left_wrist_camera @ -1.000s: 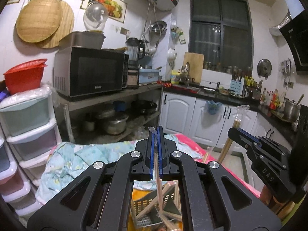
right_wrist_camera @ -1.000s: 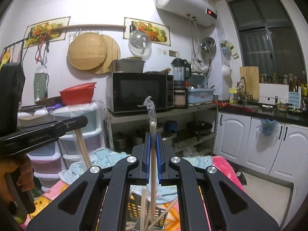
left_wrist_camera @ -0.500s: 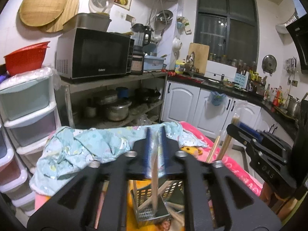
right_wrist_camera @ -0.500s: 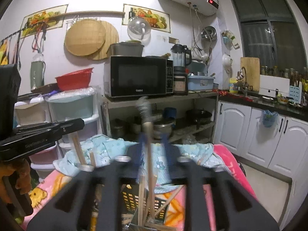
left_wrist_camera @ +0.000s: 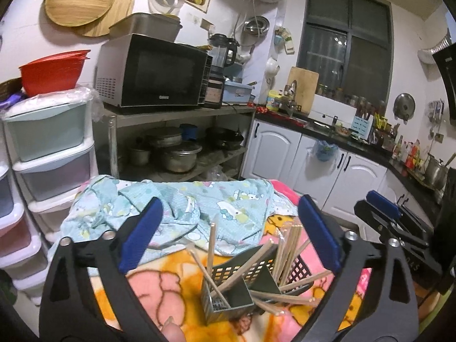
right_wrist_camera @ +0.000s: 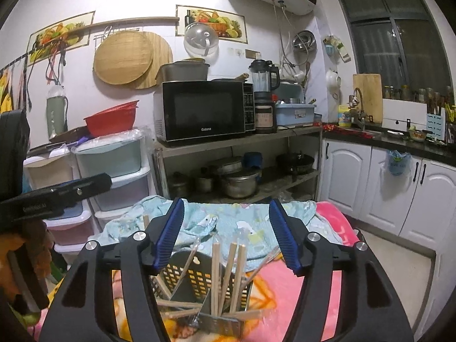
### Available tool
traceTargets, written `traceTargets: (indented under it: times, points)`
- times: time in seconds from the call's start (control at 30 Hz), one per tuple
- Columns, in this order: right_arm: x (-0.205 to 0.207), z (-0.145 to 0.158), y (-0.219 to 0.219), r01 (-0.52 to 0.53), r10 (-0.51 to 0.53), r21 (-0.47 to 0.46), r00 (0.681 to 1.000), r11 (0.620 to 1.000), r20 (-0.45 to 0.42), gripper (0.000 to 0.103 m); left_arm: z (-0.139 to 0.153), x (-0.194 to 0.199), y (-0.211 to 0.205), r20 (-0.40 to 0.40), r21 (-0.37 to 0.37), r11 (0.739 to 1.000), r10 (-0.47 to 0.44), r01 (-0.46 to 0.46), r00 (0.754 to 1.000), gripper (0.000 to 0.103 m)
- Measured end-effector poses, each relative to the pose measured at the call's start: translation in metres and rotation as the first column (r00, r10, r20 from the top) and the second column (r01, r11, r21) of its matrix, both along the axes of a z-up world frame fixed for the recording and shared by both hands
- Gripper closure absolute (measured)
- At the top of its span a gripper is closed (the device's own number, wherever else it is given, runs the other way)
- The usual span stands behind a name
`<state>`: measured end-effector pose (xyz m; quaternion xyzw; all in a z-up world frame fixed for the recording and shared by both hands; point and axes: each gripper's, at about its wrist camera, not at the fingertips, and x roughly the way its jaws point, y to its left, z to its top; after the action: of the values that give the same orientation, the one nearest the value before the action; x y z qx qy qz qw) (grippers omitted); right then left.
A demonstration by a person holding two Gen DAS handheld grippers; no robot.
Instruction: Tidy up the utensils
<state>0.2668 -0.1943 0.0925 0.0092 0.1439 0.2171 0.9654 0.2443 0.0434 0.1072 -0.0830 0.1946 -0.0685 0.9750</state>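
Your left gripper (left_wrist_camera: pixel 228 242) has its blue-padded jaws opening, already spread very wide, with nothing pressed between the pads; the wooden chopsticks (left_wrist_camera: pixel 212 245) stand free in the gap, their lower ends down in the utensil caddy (left_wrist_camera: pixel 228 299). Your right gripper (right_wrist_camera: pixel 226 235) is opening too, its jaws not as wide apart, and its pads also touch nothing; several chopsticks (right_wrist_camera: pixel 215 273) rise between them from the same perforated caddy (right_wrist_camera: pixel 182 276). So both hands have let go directly over the holder, which sits near you on the cartoon-print blanket (left_wrist_camera: pixel 159 285), with a pale blue patterned cloth (left_wrist_camera: pixel 199 202) bunched just beyond it. The step in hand looks like the release, so let both sets of jaws finish spreading before you lift away, and draw each gripper straight up and back so a pad does not snag a leaning stick. The sticks splay in all directions, some hanging over the caddy's right rim, and a sideways exit could flick one out or tip the light holder on the soft bedding. Mind the two grippers near each other as well; in the left view the right one sits close at the far right edge.
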Motion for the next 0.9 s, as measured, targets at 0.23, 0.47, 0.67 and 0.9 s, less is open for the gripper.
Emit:
traceTargets:
  times: [0.23, 0.47, 0.67, 0.9]
  points:
    - [-0.02, 0.006, -0.006, 0.004, -0.004, -0.007, 1.0, 1.0, -0.007, 0.035, 0.005, -0.018, 0.007, 0.0, -0.034, 0.999, 0.008, -0.008, 1.0, 0.011]
    - [-0.043, 0.014, -0.015, 0.01, -0.01, -0.006, 1.0, 1.0, 0.01, 0.023, 0.008, -0.033, 0.004, -0.003, -0.036, 0.999, 0.003, -0.003, 1.0, 0.011]
    - [-0.061, 0.022, -0.025, 0.013, -0.014, 0.013, 1.0, 1.0, 0.023, 0.015, 0.007, -0.049, -0.004, -0.008, -0.035, 0.999, -0.022, 0.022, 1.0, 0.011]
    - [-0.081, 0.024, -0.035, 0.006, -0.006, 0.005, 0.999, 1.0, 0.038, 0.008, 0.002, -0.066, -0.014, -0.03, -0.031, 0.998, -0.048, 0.047, 0.998, 0.011]
